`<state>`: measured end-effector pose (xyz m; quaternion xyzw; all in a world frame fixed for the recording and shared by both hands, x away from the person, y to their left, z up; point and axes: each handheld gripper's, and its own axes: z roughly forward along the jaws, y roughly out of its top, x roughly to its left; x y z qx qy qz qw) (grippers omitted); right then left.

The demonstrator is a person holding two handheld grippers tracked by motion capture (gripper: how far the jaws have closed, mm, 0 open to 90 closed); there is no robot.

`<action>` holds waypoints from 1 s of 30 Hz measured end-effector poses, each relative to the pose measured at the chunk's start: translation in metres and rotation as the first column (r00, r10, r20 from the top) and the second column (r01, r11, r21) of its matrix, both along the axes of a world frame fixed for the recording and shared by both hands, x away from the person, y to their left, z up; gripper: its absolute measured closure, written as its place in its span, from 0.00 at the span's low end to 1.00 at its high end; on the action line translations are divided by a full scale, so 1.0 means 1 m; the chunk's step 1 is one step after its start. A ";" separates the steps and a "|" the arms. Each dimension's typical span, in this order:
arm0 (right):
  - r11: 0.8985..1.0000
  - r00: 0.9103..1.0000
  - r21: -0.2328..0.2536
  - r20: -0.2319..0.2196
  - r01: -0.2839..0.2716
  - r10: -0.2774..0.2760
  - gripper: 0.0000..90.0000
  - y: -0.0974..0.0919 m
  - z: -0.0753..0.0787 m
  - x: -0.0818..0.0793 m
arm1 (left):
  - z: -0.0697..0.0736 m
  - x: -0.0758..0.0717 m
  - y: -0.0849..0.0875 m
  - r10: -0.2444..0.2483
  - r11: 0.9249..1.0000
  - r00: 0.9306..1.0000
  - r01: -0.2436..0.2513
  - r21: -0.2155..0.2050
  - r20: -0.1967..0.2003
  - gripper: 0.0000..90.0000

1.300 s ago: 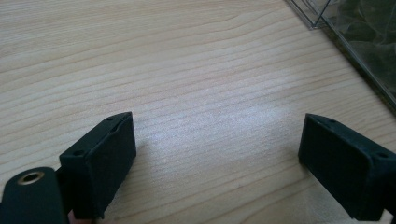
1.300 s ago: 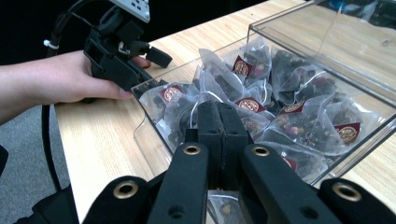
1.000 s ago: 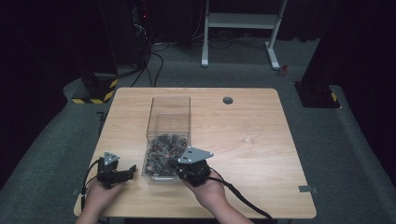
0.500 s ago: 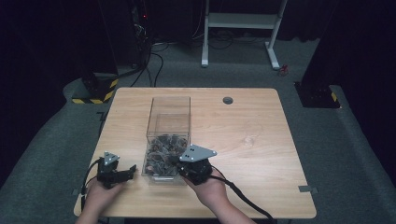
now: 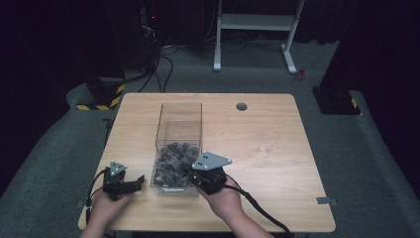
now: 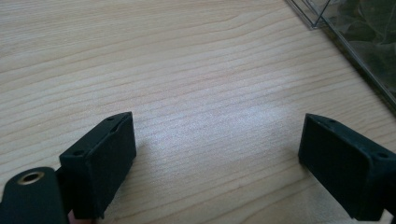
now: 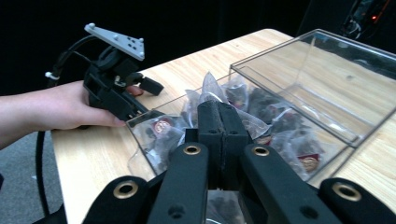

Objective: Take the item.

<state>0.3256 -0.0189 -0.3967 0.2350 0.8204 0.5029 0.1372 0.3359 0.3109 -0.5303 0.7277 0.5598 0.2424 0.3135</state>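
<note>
From the high view, your right hand-held gripper (image 5: 190, 171) sits at the near end of the clear box (image 5: 179, 114), over the sachets (image 5: 173, 161) heaped there; your left hand-held gripper (image 5: 133, 182) rests on the desk (image 5: 277, 148) just beside the box.

In the left gripper view, your jaws stand released, bare wood between them.

In the right gripper view, your jaws are clenched together, tips among the sachets (image 7: 252, 116); whether film is pinched, I cannot tell. These look light, crinkly, slippery: pinch a loose corner.
</note>
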 end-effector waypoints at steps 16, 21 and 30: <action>0.996 0.996 0.005 0.024 0.086 -0.086 1.00 -0.033 0.012 0.010 | 0.000 0.000 0.000 0.000 1.000 1.000 0.000 0.000 0.000 0.13; 0.994 0.993 0.008 0.031 0.112 -0.113 1.00 -0.043 0.016 0.013 | 0.000 0.000 0.000 0.000 1.000 1.000 0.000 0.001 0.000 0.13; 0.988 0.987 0.006 0.036 0.155 -0.155 1.00 -0.059 0.017 0.017 | 0.000 0.000 0.000 0.000 1.000 1.000 0.000 0.000 0.000 0.13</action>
